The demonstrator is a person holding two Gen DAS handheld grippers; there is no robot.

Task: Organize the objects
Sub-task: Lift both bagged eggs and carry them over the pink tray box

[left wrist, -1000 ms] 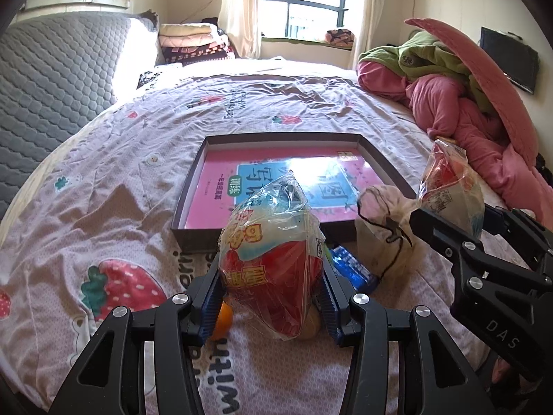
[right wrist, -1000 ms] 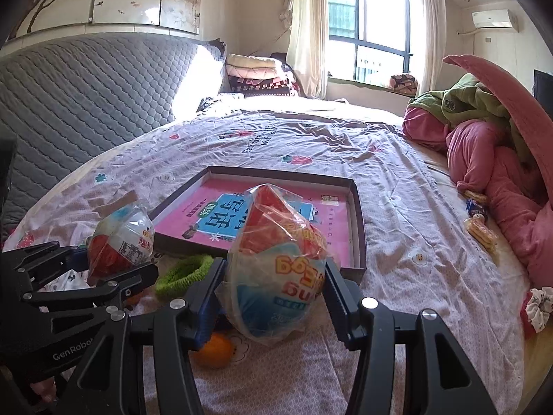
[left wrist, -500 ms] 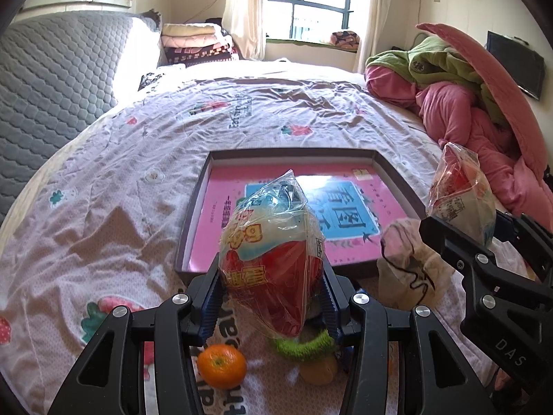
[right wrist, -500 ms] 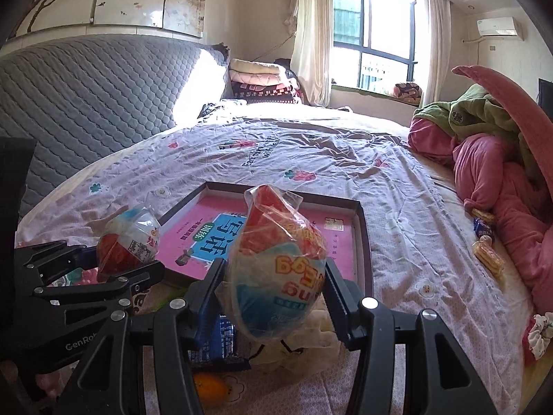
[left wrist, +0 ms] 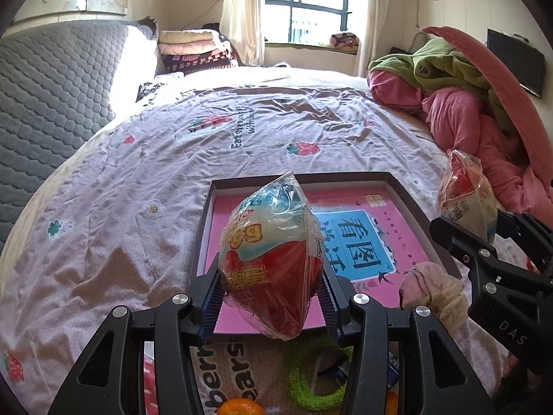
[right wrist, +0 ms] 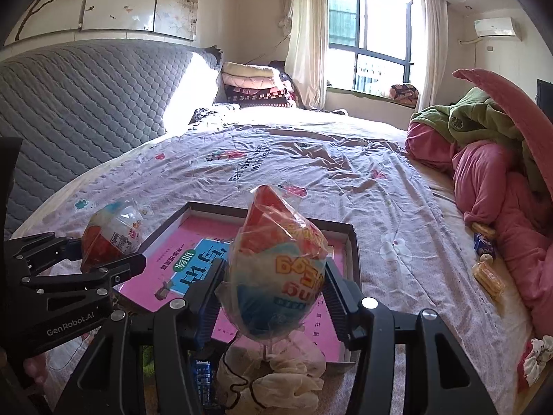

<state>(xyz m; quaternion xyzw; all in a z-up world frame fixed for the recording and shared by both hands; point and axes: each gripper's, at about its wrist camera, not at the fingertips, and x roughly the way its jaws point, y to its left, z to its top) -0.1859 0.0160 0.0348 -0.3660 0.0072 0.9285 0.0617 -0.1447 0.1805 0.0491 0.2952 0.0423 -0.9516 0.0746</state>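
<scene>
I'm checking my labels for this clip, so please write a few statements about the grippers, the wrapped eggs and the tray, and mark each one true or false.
1. The left gripper is shut on a wrapped toy egg. True.
2. The right gripper is open with nothing in it. False: it is shut on a second wrapped toy egg.
3. The shallow box tray has a pink printed bottom. True.
4. Both eggs already lie in the tray. False: both are held in the jaws, above the bed.
5. A tangerine lies on the bedsheet near the left gripper. True.
6. The green ring sits inside the tray. False: it lies on the sheet in front of the tray.
</scene>
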